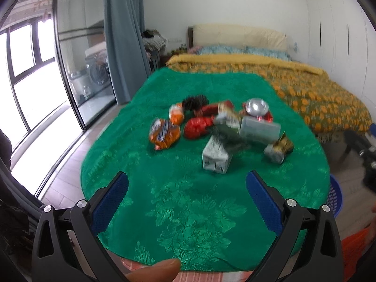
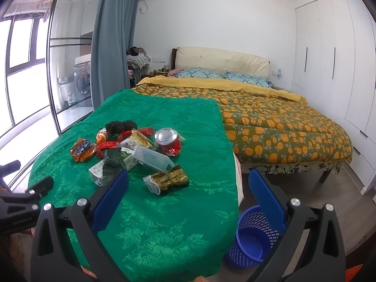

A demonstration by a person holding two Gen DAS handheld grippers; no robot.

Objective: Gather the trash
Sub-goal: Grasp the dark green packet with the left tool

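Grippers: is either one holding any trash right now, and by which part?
Nothing is held. The left gripper and right gripper are both open and empty, short of the trash pile on the green cloth.

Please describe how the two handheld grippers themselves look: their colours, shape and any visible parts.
Both the left gripper and the right gripper look alike: black plastic arms with triangular cut-outs, round silver bolts at the joints, and two flat fingers covered with blue textured pads. No cables show.
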